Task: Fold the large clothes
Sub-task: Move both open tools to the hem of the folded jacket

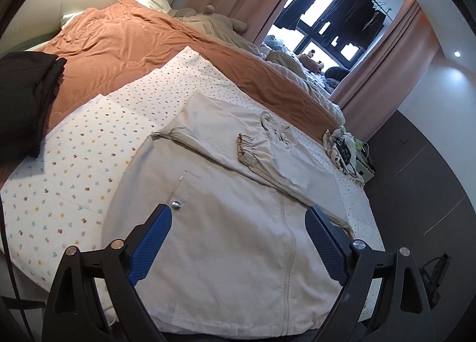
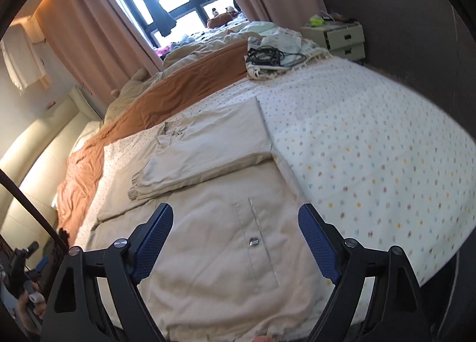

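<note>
No readable writing is seen on the beige jacket [image 1: 226, 252], laid flat on the dotted sheet [image 1: 74, 169], sleeves folded across. The left gripper [image 1: 238, 223] and right gripper [image 2: 235, 220] are held tilted down above its hem, jaws spread wide, nothing gripped.

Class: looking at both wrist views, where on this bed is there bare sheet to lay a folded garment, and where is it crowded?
Bare dotted sheet lies between the beige jacket and the bed's outer edge; a narrower strip lies between jacket, orange blanket and dark clothes. Crowded: the cable pile by the nightstand.
</note>
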The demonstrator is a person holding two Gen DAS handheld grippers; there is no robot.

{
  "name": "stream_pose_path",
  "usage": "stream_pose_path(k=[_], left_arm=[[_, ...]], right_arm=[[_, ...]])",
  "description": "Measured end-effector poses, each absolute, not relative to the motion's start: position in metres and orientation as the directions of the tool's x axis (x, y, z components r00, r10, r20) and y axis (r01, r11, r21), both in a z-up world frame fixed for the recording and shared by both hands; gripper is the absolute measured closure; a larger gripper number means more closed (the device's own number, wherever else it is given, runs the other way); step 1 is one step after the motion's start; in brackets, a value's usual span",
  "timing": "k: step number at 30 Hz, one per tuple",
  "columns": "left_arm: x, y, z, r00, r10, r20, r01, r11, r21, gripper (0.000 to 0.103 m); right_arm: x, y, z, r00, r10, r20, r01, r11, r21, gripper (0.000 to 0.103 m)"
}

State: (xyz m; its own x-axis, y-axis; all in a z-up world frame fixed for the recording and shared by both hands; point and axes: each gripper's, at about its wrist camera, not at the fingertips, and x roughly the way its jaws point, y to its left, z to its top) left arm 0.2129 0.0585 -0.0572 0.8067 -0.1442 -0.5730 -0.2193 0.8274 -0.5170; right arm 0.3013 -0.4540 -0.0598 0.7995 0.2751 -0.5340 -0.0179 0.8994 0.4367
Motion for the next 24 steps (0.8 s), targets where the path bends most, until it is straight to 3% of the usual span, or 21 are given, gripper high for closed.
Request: stream_pose_path(k=[7, 10, 24], left_arm=[[0.160, 0.077, -0.070, 0.808, -0.113, -0.579, -0.254, 0.819, -0.515, 0.010], [0.143, 0.081, -0.077, 0.805, -0.114, -0.582, -0.262, 0.812, -0.522, 0.010], [0.090, 0.097, -0.123, 0.791, -0.164, -0.589, -0.279, 0.760, -0.587, 0.010]], right_arm=[[0.252, -0.478, -0.087, 0.797, 0.297, -0.525, 0.009, 0.865, 0.503, 0.015], [0.235, -0.486, -0.095, 0.795, 0.300, -0.528, 0.024, 0.853, 0.521, 0.000], [0.165, -0.496, -0.152, 0.782, 0.381, -0.494, 0.012, 0.783, 0.622, 0.000]])
